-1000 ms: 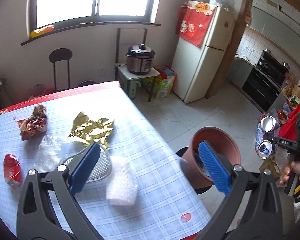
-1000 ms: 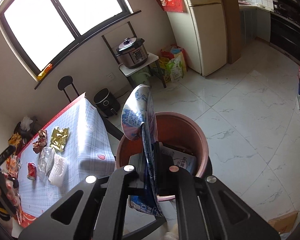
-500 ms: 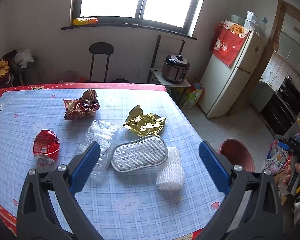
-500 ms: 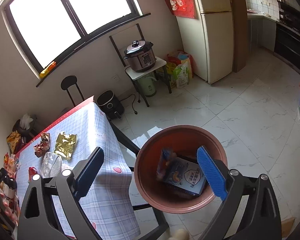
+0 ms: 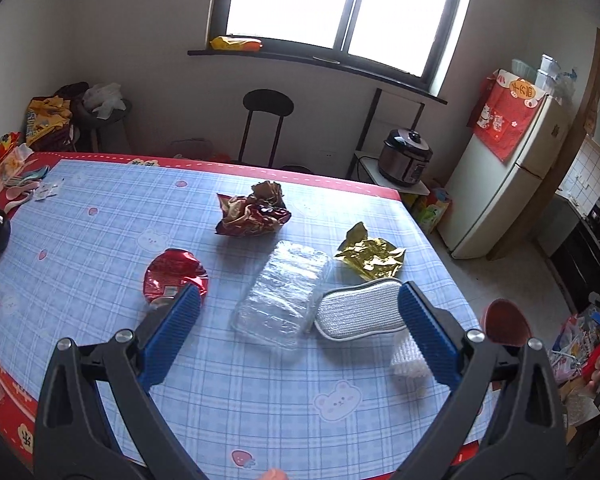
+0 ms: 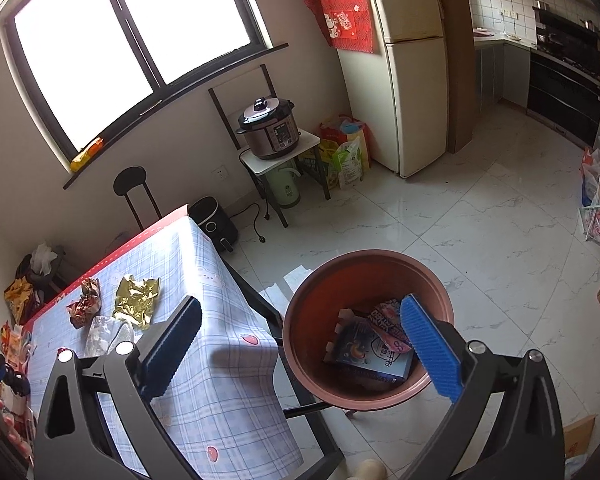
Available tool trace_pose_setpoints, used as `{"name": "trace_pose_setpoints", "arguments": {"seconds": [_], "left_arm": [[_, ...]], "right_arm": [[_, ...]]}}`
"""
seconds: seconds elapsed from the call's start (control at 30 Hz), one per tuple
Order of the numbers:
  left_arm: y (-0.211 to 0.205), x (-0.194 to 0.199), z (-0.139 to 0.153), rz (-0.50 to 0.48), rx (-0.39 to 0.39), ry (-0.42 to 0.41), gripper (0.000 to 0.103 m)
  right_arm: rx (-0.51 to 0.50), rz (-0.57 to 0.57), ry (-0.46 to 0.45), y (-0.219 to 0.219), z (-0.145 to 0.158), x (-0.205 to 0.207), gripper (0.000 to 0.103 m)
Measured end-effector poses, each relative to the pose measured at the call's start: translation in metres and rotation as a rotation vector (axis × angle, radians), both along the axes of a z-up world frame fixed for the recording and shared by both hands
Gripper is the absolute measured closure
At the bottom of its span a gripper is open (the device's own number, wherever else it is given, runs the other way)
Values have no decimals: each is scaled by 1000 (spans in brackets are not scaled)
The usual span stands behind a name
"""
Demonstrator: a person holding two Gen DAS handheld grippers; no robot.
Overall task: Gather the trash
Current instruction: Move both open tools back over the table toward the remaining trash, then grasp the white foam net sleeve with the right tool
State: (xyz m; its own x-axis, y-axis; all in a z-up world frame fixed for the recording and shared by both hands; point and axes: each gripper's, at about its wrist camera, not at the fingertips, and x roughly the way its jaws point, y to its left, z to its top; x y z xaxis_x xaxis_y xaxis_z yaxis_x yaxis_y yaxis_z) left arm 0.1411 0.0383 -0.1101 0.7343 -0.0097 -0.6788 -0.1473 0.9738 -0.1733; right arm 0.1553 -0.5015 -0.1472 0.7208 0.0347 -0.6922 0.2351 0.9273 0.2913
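A: Status on your jaws?

B: Left gripper (image 5: 298, 330) is spread wide, nothing between the blue pads, hanging over the checked tablecloth (image 5: 100, 232). Right gripper (image 6: 300, 354) has just been opening and now stands wide too, empty, above the brown bin (image 6: 300, 320).

A: What's nearest the left one?

B: Between my left fingers, from near to far: clear plastic tray (image 5: 284, 294), with a grey mesh sponge (image 5: 358, 308) touching its right edge. White foam netting (image 5: 406, 358) sits partly hidden behind my right-side pad. Crushed red can (image 5: 172, 274) lies just past my left-side pad. Further out, gold foil wrapper (image 5: 370, 254) just beyond the sponge, and a crumpled red-and-gold snack bag (image 5: 252, 212) near the table's middle. All apart from my pads, none touched.

A: And the bin?

B: Sits on the floor just off the table corner. Right wrist view looks into it: a blue carton (image 6: 370, 354) lies flat at the bottom with more printed packaging on top of it, partly behind my right-side pad. Left wrist view only catches the bin's rim (image 5: 504, 320) at the far right.

A: Anything behind?

B: Black stool (image 5: 268, 120) at the far table edge, pressure cooker (image 6: 270, 128) on a small stand, cream fridge (image 6: 412, 72) with a red cloth hung on it, window above.
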Motion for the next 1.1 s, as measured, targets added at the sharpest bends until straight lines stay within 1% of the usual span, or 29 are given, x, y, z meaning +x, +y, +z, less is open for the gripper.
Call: {"name": "trace_pose_setpoints", "arguments": {"seconds": [0.1, 0.23, 0.3, 0.4, 0.5, 0.57, 0.7, 0.77, 0.83, 0.9, 0.97, 1.03, 1.07, 1.1], "left_arm": [[24, -9, -5, 24, 10, -3, 6], [58, -21, -10, 57, 20, -37, 6], [77, -25, -13, 80, 27, -56, 5], [107, -30, -20, 108, 31, -74, 5], [136, -35, -29, 127, 34, -69, 5], [154, -37, -35, 129, 35, -56, 5], [192, -44, -47, 139, 21, -26, 5], [209, -48, -51, 155, 8, -12, 5], [225, -52, -55, 160, -10, 3, 5], [235, -57, -59, 178, 3, 22, 5], [246, -61, -63, 200, -1, 39, 5], [259, -65, -69, 216, -26, 50, 6], [263, -66, -72, 221, -33, 56, 6], [266, -66, -74, 220, -37, 59, 6]], "right_arm": [[-18, 9, -5, 20, 6, -4, 5], [-70, 34, -4, 56, 10, -5, 5], [-89, 50, -2, 78, 9, -4, 5], [-88, 78, 12, 111, -1, 3, 5], [-89, 122, 26, 152, -18, 15, 5], [-87, 160, 49, 183, -36, 26, 5], [-45, 229, 128, 241, -82, 52, 5], [-53, 249, 172, 266, -103, 64, 6], [-76, 258, 210, 288, -121, 74, 9], [-94, 254, 255, 302, -138, 83, 16], [-100, 239, 292, 310, -152, 88, 22], [-100, 224, 334, 313, -162, 91, 27], [-93, 216, 359, 312, -167, 91, 33], [-70, 211, 377, 311, -170, 90, 44]]}}
